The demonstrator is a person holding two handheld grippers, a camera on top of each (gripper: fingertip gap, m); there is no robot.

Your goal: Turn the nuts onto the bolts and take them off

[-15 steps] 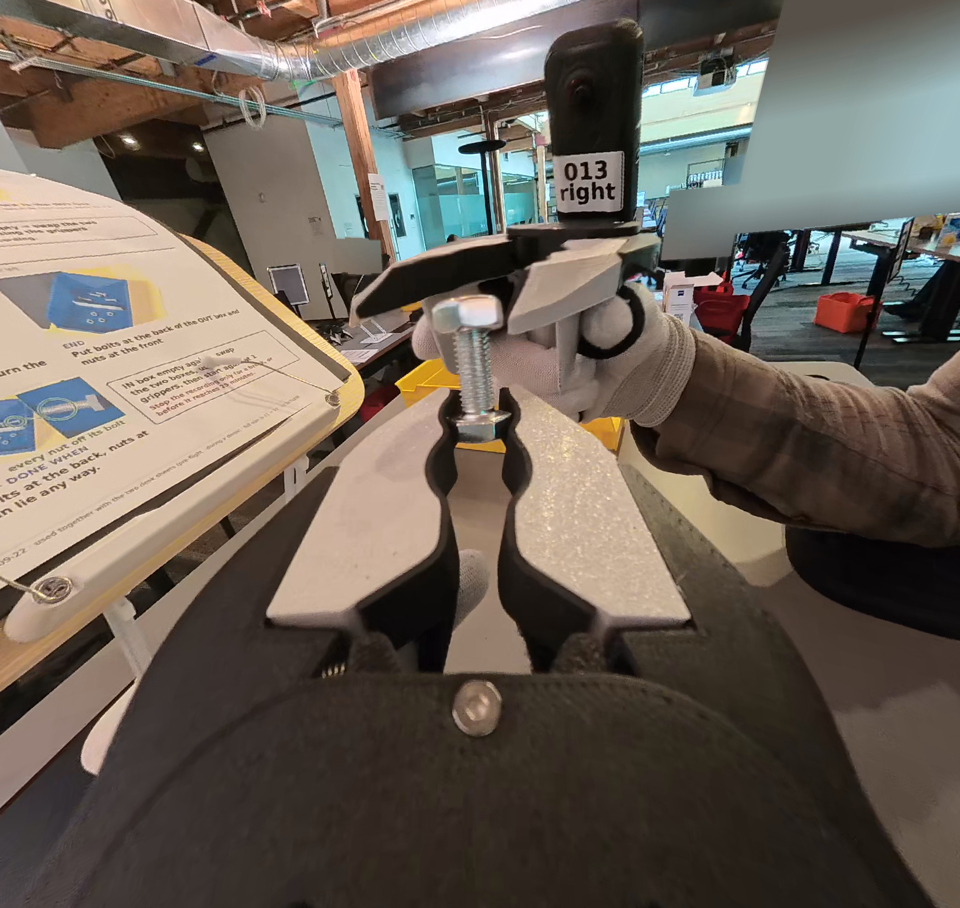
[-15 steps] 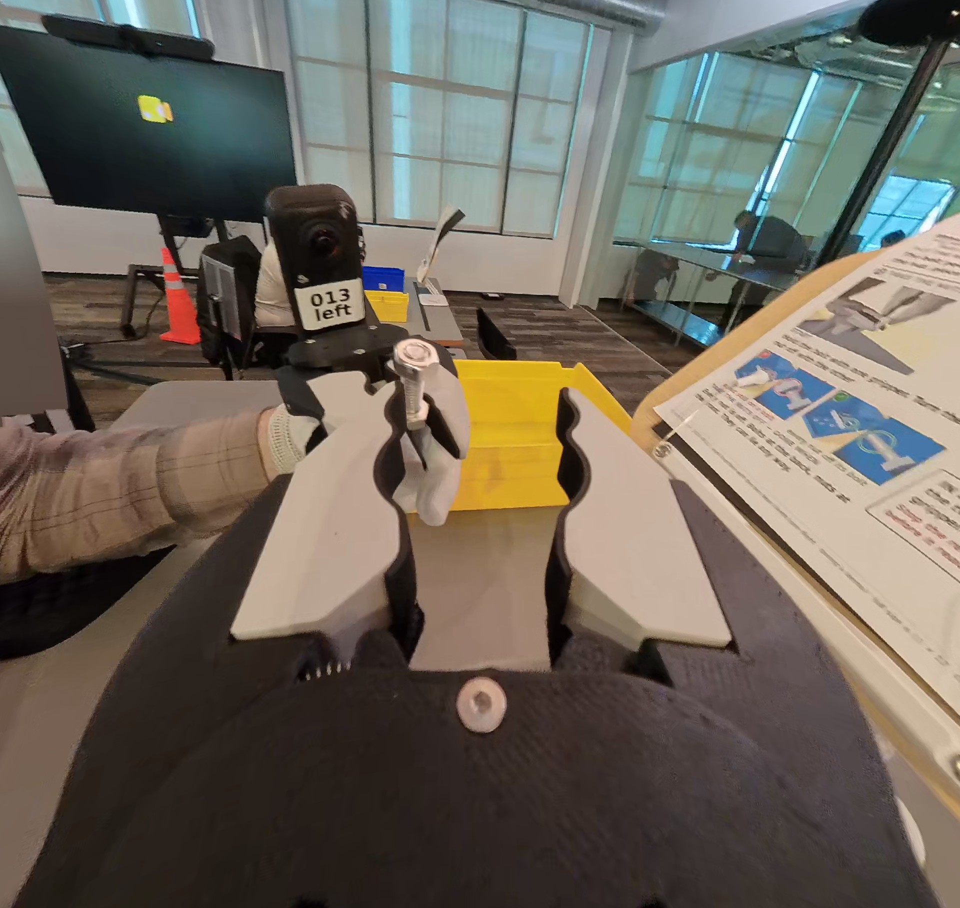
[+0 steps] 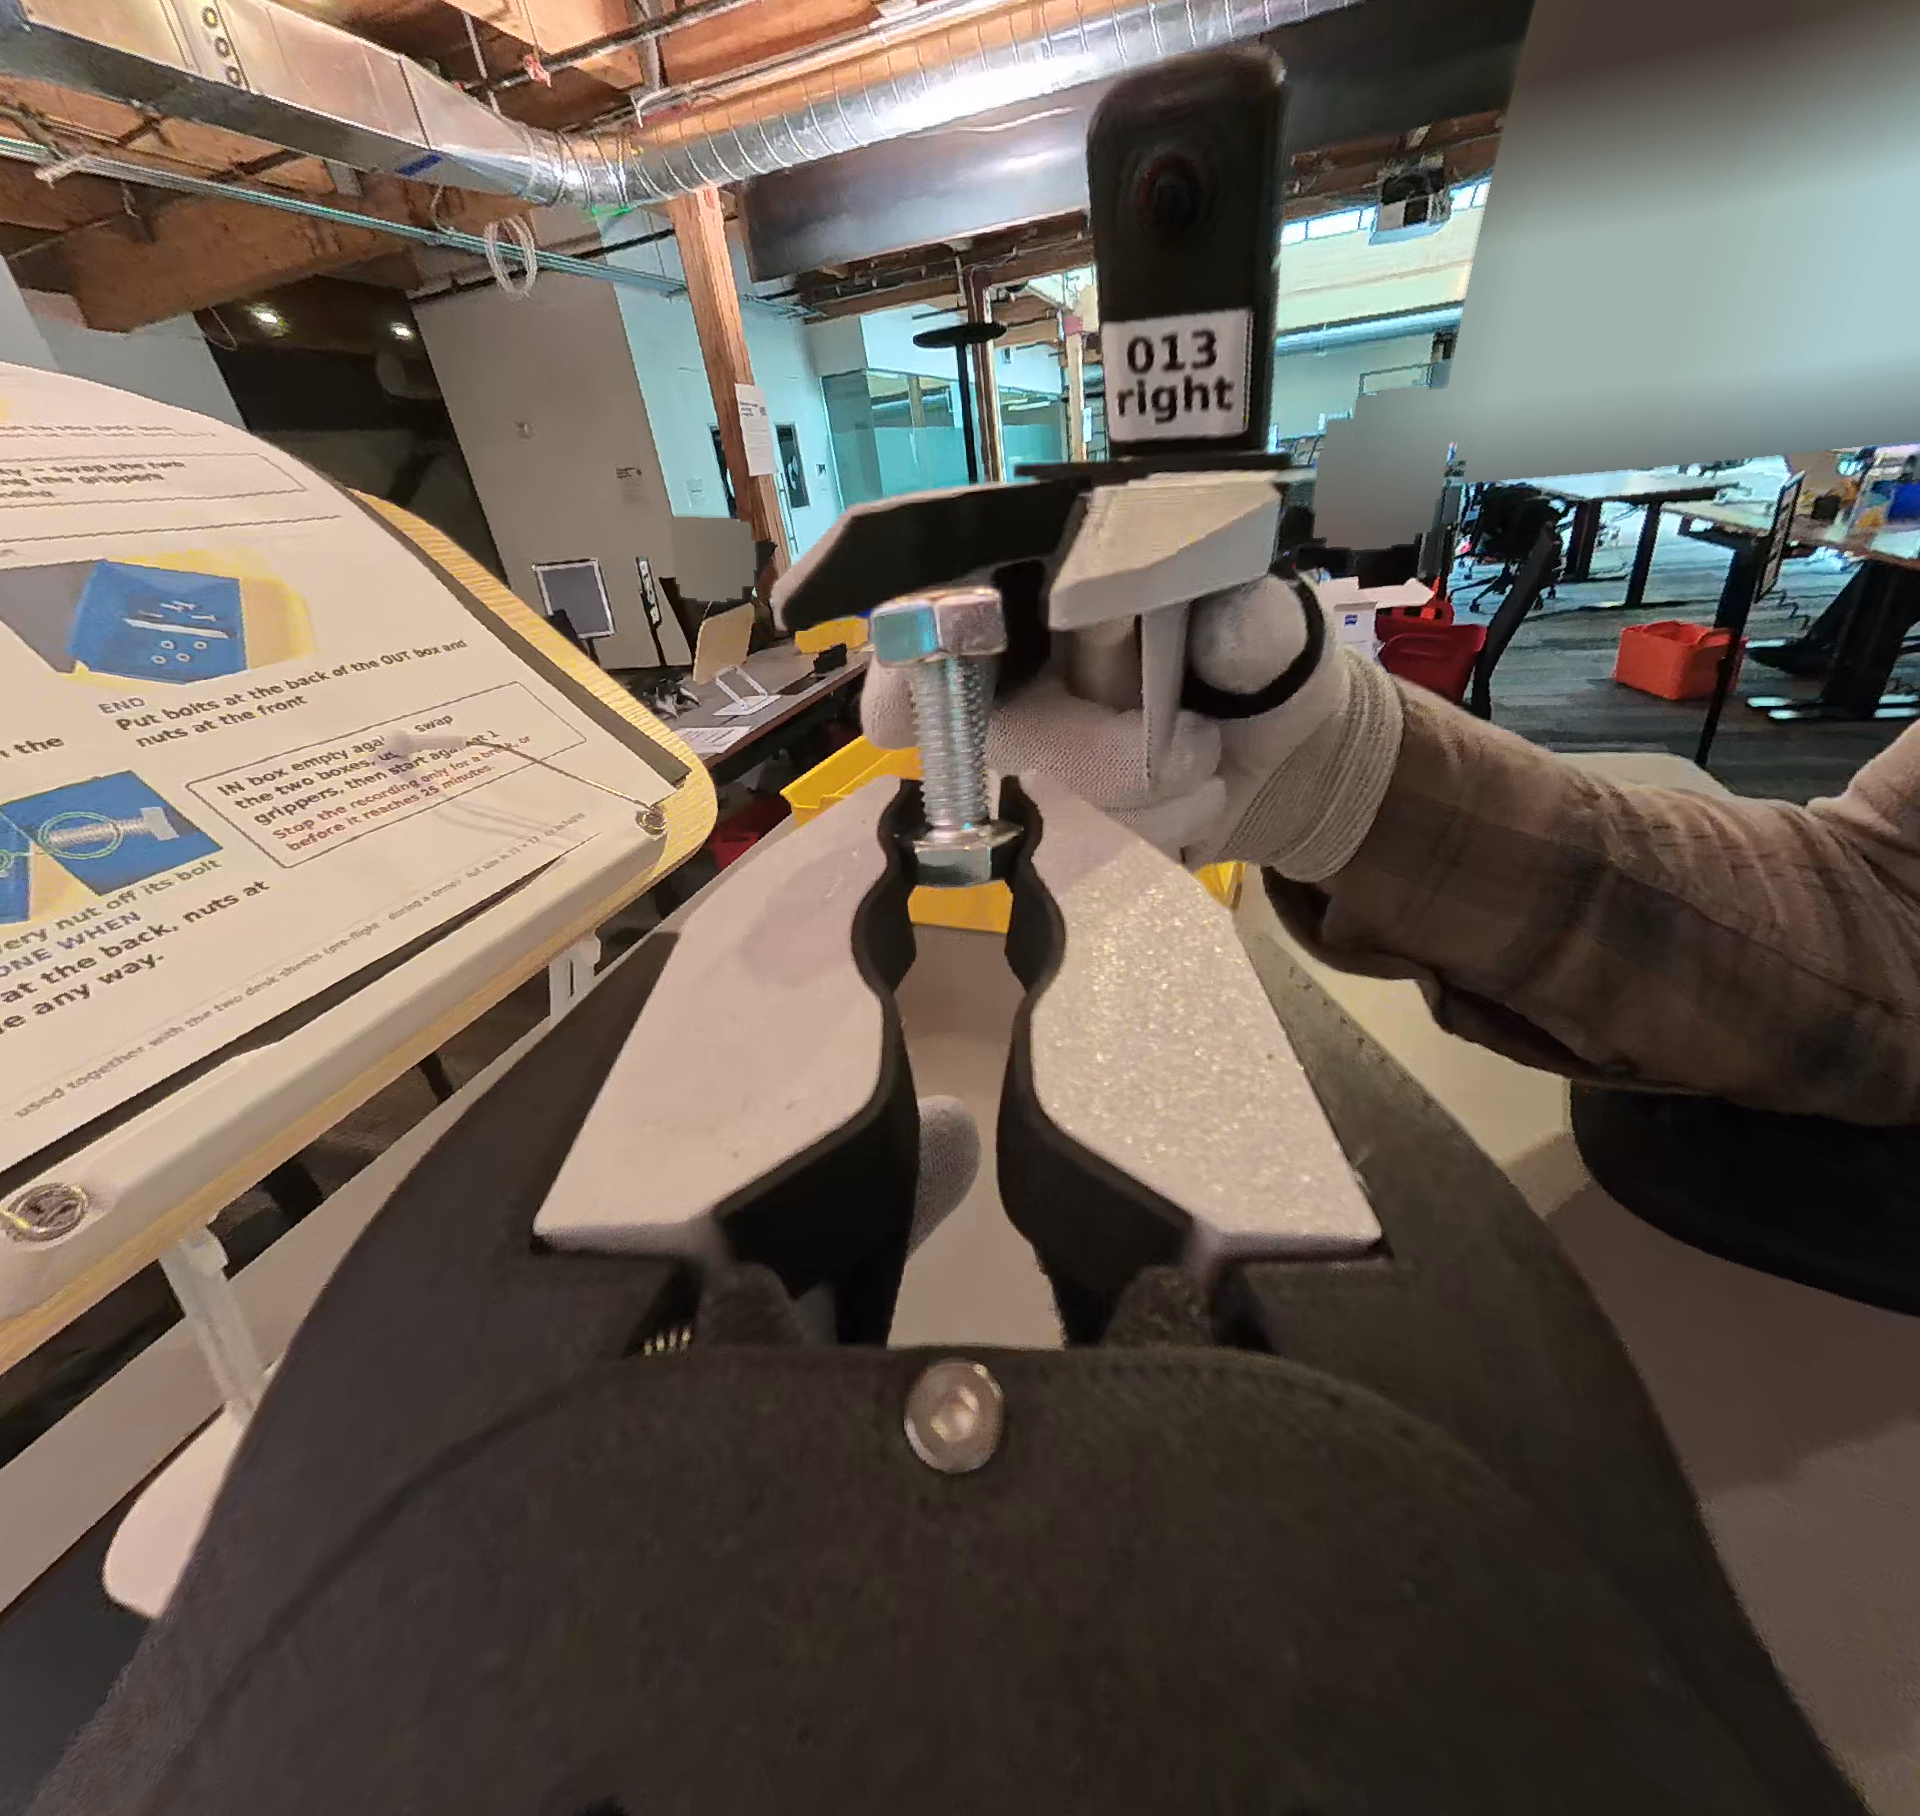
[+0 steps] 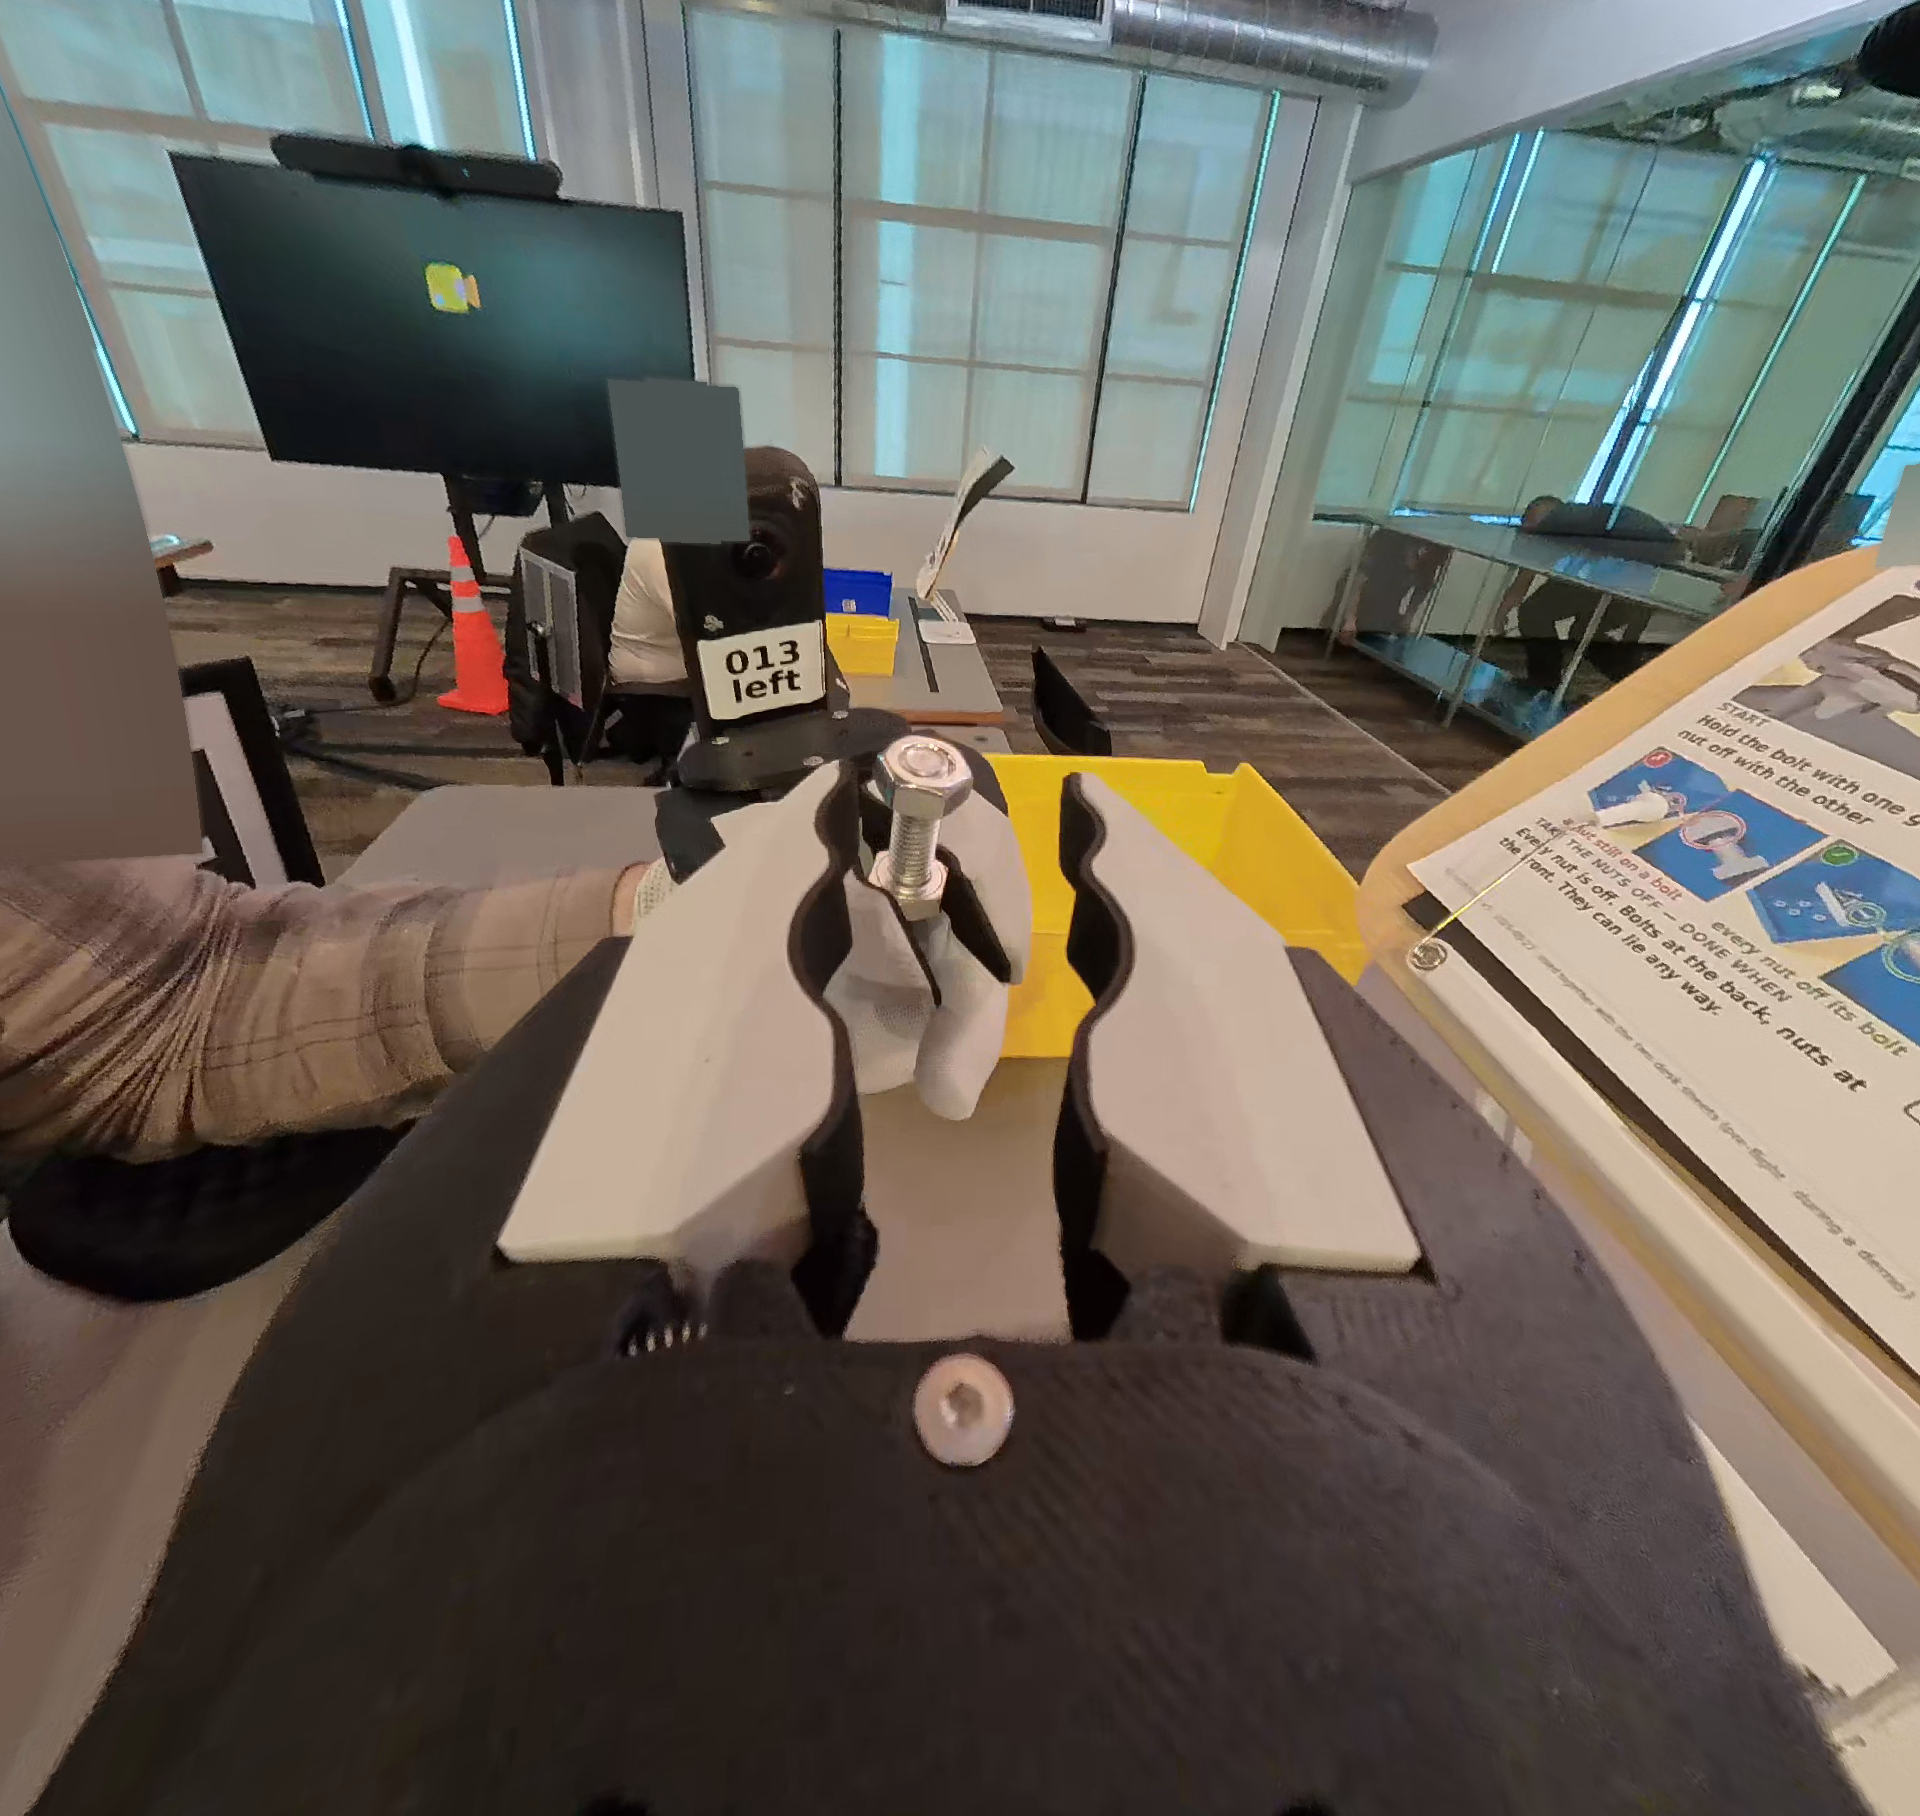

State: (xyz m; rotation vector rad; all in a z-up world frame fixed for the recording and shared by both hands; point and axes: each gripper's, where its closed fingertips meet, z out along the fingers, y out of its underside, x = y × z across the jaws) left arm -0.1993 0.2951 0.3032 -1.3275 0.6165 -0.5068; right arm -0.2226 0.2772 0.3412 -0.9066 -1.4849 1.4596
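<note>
A silver bolt (image 3: pixel 940 717) stands upright, head up, with a nut (image 3: pixel 954 852) near its lower end. My left gripper (image 3: pixel 954 836) is shut on the nut and holds both in the air. My right gripper (image 4: pixel 948 810) is open. The bolt head (image 4: pixel 921 767) sits between its fingertips, closer to the left finger, and I cannot tell if they touch. The nut (image 4: pixel 906 881) shows below it. In the left wrist view the right gripper (image 3: pixel 1023 571) hangs over the bolt head, held by a gloved hand (image 3: pixel 1226 727). The left gripper (image 4: pixel 920 899) also shows in the right wrist view.
A yellow bin (image 4: pixel 1195 862) stands on the grey table just behind the grippers, and it also shows in the left wrist view (image 3: pixel 831 790). A tilted board with an instruction sheet (image 3: pixel 312 831) stands beside them, at the right in the right wrist view (image 4: pixel 1714 935). My hands' fingertips stand some 4 cm from each other.
My right gripper has shifted so the bolt head lies further inside its gap, and its jaws have narrowed. The left gripper, nut and bolt have stayed in place.
</note>
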